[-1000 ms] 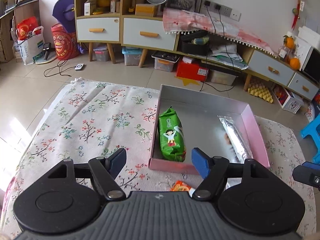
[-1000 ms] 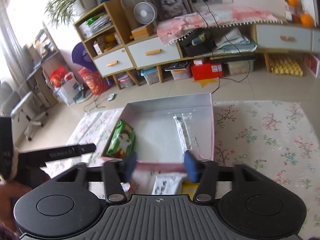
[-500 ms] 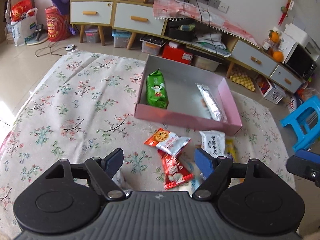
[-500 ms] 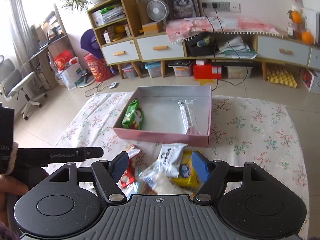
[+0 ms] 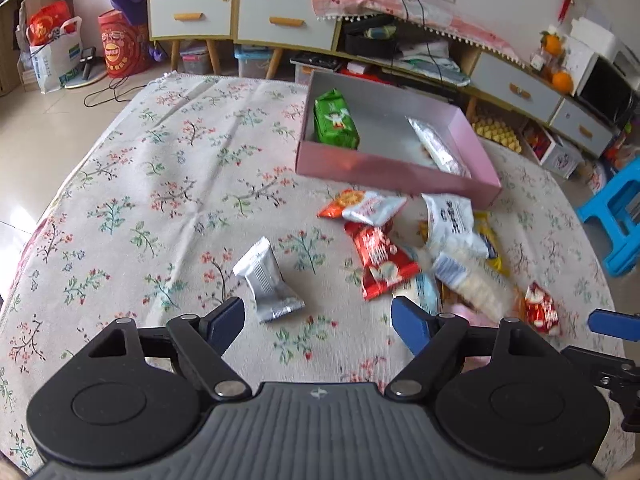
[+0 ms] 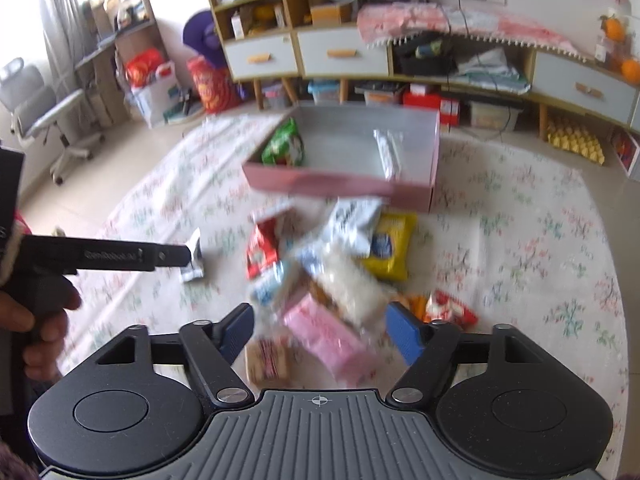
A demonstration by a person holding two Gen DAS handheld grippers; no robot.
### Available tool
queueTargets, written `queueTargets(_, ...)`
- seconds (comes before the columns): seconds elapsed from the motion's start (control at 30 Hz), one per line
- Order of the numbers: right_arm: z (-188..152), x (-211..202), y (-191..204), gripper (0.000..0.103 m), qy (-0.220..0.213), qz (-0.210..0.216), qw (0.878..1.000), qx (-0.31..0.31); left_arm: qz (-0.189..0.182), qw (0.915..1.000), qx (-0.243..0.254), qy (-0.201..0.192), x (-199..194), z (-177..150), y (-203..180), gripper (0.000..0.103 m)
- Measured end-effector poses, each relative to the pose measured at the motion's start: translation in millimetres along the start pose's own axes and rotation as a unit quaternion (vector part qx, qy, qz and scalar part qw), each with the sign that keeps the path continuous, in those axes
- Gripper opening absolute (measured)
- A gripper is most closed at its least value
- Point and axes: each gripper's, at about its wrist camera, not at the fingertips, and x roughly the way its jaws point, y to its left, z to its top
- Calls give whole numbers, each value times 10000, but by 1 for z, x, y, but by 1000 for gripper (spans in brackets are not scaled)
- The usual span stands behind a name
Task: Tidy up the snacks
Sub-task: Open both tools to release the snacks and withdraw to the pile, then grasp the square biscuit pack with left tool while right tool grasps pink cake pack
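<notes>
A pink box (image 5: 396,176) (image 6: 340,184) on the floral cloth holds a green packet (image 5: 335,120) at its left wall and a long silver packet (image 5: 438,148) at its right. In front of it lies a loose pile: a red packet (image 5: 380,260), a white packet (image 5: 450,216), a yellow packet (image 6: 390,246) and a pink packet (image 6: 328,332). A small silver packet (image 5: 268,280) lies apart to the left. My left gripper (image 5: 316,320) hangs open just short of that silver packet. My right gripper (image 6: 320,326) hovers over the pink packet, its jaws opening and holding nothing.
The floral cloth (image 5: 168,200) covers the whole work surface. Low cabinets with drawers (image 5: 280,20) line the far wall. A blue stool (image 5: 616,220) stands off the right edge, an office chair (image 6: 40,108) to the far left. A person's hand (image 6: 36,312) holds the left gripper.
Both grippers have drawn back from the pink box toward the near side and sunk a little. The loose pile has come into view below them. Both jaws stand wider than before.
</notes>
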Motion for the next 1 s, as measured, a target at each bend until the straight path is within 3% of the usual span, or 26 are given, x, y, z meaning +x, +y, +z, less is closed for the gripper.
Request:
queueTargets(0.3, -23, 7, 1, 77, 372, 54, 9991, -191, -370, 9976, 498, 319, 5, -25, -34, 83)
queueTargets(0.57, -38, 27, -11, 77, 797, -325, 9961, -191, -466, 9919, 1022, 586, 26, -49, -60, 83)
queueTargets(0.7, -35, 28, -21, 77, 762, -431, 9962, -28, -485, 9890, 1316, 468, 28, -53, -70, 84)
queueTargets(1.0, -25, 25, -27, 77, 580, -576, 9966, 102, -573, 9893, 1277, 407, 35, -55, -79, 85)
